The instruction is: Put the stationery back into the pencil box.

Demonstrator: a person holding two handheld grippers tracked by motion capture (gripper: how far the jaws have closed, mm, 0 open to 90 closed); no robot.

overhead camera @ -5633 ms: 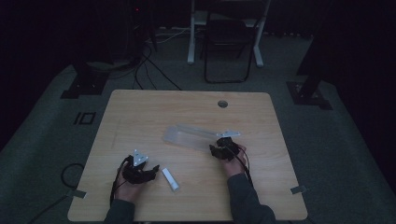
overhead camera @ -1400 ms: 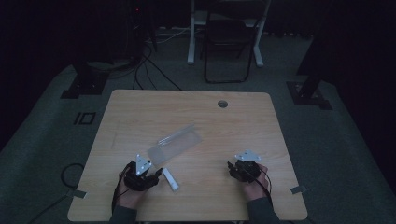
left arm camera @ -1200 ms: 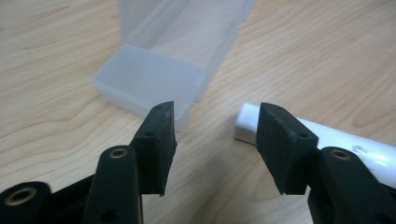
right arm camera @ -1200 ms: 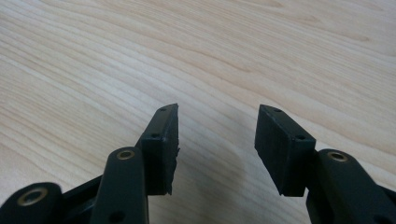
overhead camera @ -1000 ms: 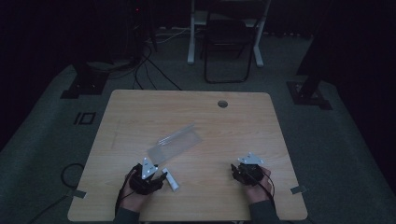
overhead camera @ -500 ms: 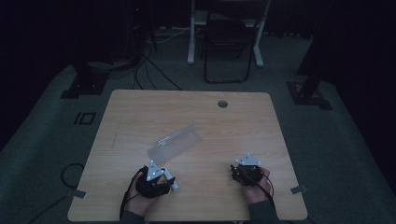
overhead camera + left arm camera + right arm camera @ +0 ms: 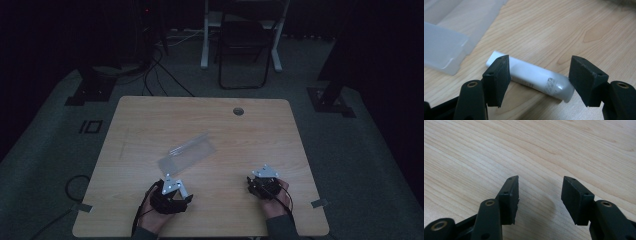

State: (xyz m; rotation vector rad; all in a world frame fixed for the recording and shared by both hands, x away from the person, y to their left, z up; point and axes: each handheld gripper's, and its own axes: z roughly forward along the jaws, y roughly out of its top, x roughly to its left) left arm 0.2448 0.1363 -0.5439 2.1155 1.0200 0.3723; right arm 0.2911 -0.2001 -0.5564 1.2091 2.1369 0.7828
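Note:
A white tube (image 7: 536, 77) with small print lies on the wooden table (image 7: 564, 27), crosswise between the jaws of my left gripper (image 7: 539, 64). Those jaws have just been opening and now stand wide, one pad (image 7: 499, 77) over the tube's flat end, the other beside its cap end. In the high view my left gripper (image 7: 174, 194) sits near the front edge and covers the tube. My right gripper (image 7: 263, 183) rests at the front right. In its own view my right gripper (image 7: 541, 182) is open over bare wood.
A clear plastic box (image 7: 188, 152) lies near the table's middle, just beyond the left gripper, and its frosted corner (image 7: 444, 47) shows close to the tube. A cable hole (image 7: 238, 111) is at the back. A chair (image 7: 242, 55) stands behind the table.
My left hand has slid right along the front edge until its gripper covers the tube. My right hand left the box earlier and has stayed at the front right.

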